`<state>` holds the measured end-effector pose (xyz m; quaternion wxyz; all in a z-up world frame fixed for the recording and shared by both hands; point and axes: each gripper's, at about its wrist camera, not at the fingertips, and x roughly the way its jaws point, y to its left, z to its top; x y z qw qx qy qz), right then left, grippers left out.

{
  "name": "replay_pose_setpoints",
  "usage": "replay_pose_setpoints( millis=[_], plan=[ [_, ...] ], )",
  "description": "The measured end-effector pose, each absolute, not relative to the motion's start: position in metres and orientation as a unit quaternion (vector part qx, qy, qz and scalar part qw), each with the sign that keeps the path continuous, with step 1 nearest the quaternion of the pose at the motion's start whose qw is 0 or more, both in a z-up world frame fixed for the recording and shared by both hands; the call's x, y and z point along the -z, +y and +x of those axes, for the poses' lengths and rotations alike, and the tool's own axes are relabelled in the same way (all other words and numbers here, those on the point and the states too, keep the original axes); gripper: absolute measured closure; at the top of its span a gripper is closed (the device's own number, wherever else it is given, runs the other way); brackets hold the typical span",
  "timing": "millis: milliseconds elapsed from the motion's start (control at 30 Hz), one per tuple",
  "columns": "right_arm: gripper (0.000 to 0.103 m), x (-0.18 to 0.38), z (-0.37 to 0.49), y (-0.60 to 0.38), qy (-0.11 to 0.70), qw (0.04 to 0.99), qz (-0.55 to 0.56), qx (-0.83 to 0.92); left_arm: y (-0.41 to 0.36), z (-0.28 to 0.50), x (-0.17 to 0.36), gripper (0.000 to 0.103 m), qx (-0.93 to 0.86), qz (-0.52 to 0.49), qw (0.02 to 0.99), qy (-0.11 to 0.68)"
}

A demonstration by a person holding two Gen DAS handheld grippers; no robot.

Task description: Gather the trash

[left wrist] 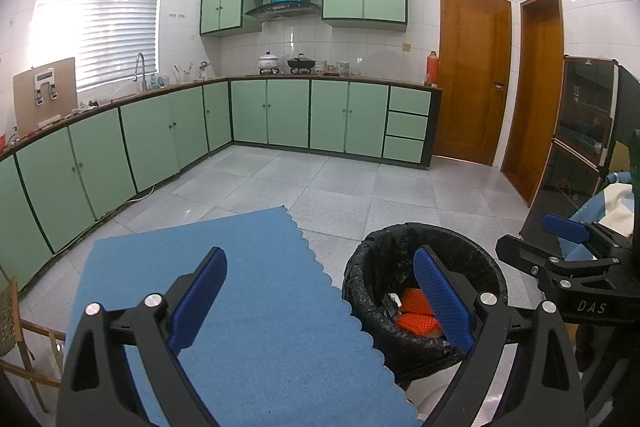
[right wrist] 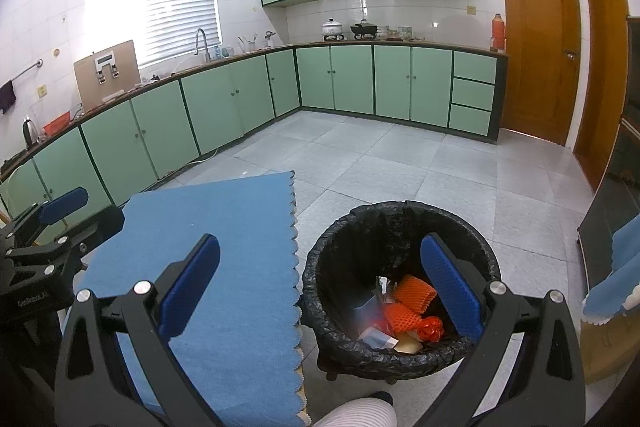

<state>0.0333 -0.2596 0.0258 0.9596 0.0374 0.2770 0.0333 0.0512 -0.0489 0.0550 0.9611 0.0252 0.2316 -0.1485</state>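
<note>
through the left wrist camera i am seeing my left gripper point(left wrist: 318, 297) hanging with its jaws spread wide and holding nothing, above the right edge of the blue cloth point(left wrist: 224, 291), with the black-lined trash bin point(left wrist: 400, 247) standing on the floor just beside that edge. through the right wrist camera my right gripper point(right wrist: 320, 287) is gaping just as wide and empty over the bin, where orange foam netting point(right wrist: 412, 291) and paper scraps point(right wrist: 376, 337) are lying inside.

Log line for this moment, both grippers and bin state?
left hand-held gripper: open, empty | right hand-held gripper: open, empty | trash bin: holds orange foam netting, wrappers | blue mat: bare
</note>
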Motion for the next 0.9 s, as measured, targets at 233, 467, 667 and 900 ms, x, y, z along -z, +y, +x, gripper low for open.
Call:
replay_pose_setpoints(
  millis=[233, 467, 667, 900],
  plan=[
    [0.005, -0.0254, 0.0333, -0.2595, 0.278, 0.959, 0.036, -0.033, -0.0488, 0.0499, -0.0550, 0.010, 0.148, 0.025, 0.961, 0.231],
    [0.005, -0.0256, 0.0318, -0.2595, 0.276, 0.960, 0.036, -0.034, -0.0488, 0.0489, -0.0550, 0.010, 0.148, 0.024, 0.962, 0.230],
    [0.005, -0.0253, 0.0315, -0.2590, 0.276, 0.960, 0.037, -0.034, -0.0493, 0.0483, -0.0550, 0.010, 0.147, 0.024, 0.962, 0.230],
    [0.005, -0.0248, 0.0313, -0.2592, 0.277, 0.960, 0.038, -0.033, -0.0501, 0.0476, -0.0535, 0.010, 0.149, 0.021, 0.961, 0.232]
  ],
)
